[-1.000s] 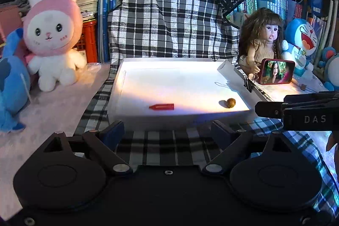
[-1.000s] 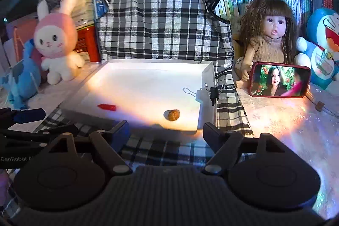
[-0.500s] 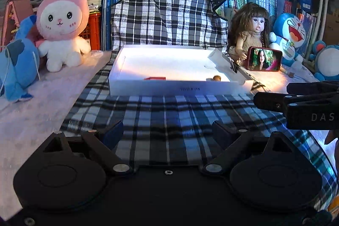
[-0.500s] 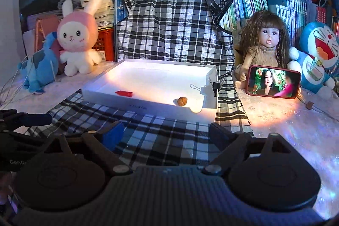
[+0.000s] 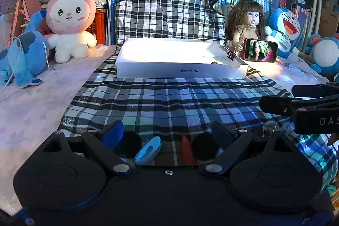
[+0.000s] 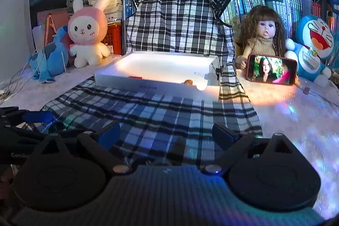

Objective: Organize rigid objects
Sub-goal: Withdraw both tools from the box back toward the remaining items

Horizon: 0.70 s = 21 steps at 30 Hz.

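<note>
Between the left gripper's wide-spread, empty fingers lie a light-blue oval piece toward the left finger and a red pointed piece toward the right one, both on the checked cloth. The right gripper's fingers have just been opening and hold nothing. Far ahead, the white tray holds a small brown nut.

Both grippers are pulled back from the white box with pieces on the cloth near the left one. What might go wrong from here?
1. The light blue piece and the red piece lie close together between the open left gripper fingers; closing may catch both.
2. The right gripper sits close alongside; the two could collide.
3. The plaid cloth may snag or bunch under the fingers.
</note>
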Tool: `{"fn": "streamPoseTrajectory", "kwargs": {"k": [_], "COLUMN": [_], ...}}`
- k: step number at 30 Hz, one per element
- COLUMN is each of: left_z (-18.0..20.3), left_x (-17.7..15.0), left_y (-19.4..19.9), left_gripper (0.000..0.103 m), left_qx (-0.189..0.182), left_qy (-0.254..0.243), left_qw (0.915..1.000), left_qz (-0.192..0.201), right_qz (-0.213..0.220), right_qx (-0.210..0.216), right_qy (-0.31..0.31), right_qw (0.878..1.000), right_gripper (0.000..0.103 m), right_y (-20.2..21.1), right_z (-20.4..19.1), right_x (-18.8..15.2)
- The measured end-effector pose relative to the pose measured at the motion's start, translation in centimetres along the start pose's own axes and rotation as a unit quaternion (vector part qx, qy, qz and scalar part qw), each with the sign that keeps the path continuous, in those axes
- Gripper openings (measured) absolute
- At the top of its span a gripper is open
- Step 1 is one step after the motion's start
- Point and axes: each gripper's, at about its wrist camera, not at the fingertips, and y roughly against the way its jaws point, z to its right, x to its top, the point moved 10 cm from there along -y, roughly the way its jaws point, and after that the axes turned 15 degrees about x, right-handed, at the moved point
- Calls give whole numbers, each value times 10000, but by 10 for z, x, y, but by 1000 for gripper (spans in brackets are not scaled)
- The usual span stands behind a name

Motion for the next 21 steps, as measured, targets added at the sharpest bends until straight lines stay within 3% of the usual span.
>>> {"fn": "streamPoseTrajectory", "kwargs": {"k": [21], "left_z": [-8], "left_x": [-25], "left_y": [25], "left_gripper": [90], "left_qx": [17], "left_qy": [-161], "left_qw": [9992], "left_qz": [372], "right_qz": [-76], "right_qx": [-327], "right_qy": [141], "right_qw": [9993], "right_gripper": [98], "right_y": [26], "right_z": [-1], "right_x": [-39]}}
